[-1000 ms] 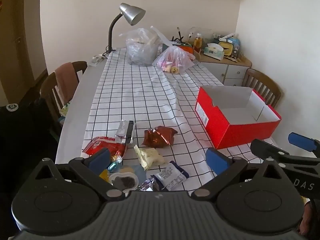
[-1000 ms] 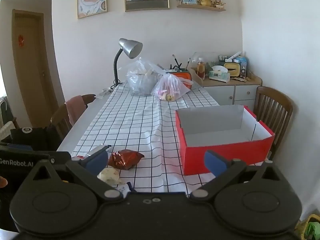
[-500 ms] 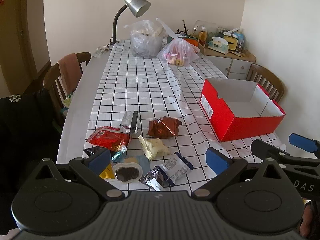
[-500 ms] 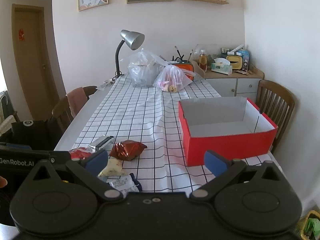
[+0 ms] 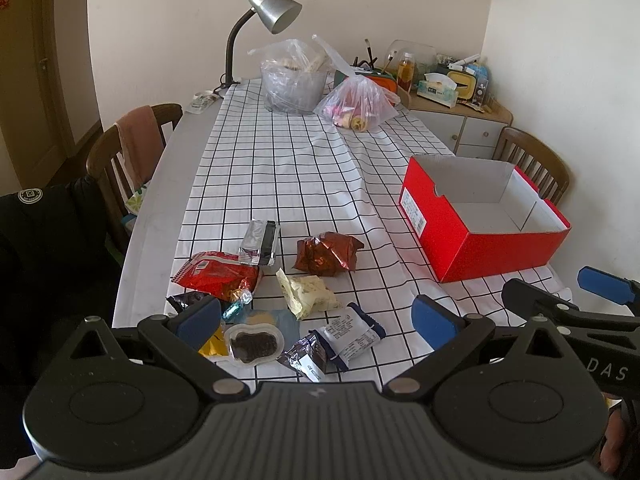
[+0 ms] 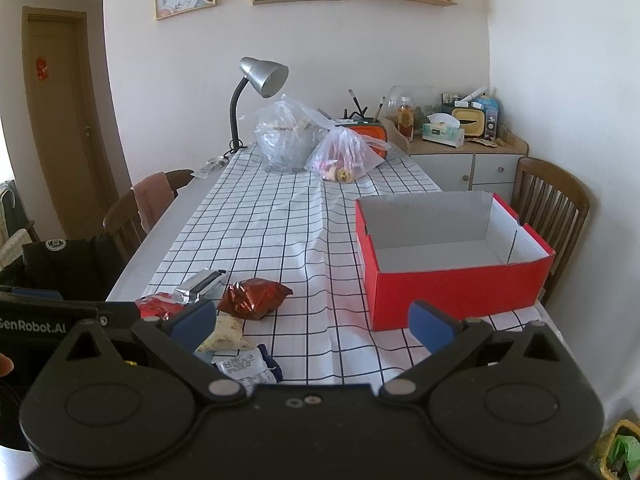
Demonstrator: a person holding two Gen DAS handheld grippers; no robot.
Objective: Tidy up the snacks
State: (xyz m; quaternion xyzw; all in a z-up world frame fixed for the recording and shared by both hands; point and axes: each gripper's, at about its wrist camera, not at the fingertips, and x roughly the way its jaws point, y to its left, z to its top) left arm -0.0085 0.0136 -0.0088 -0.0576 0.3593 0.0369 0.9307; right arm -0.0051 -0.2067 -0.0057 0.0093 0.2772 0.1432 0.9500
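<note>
Left wrist view: the left claw [image 5: 316,320] is spread wide with nothing in it, hanging over a loose heap of wrapped snacks [image 5: 280,300] at the near end of the table [image 5: 160,200]. In the heap: a crinkly brown foil bag [image 5: 326,258], a red foil packet [image 5: 218,276], a silver wrapper [image 5: 260,242] and a pale yellow pouch [image 5: 308,292]. The open red cardboard box [image 5: 480,236] sits to the right, well apart from them. The right claw's blue-tipped fingers [image 5: 604,282] poke in at the right edge.

Right wrist view: the right claw [image 6: 312,322] is wide open too, empty. Black-grid white tablecloth [image 6: 288,216], a grey desk lamp [image 6: 260,80] and two clear plastic bags [image 6: 312,144] at the far end, wooden chairs [image 6: 552,208] around.
</note>
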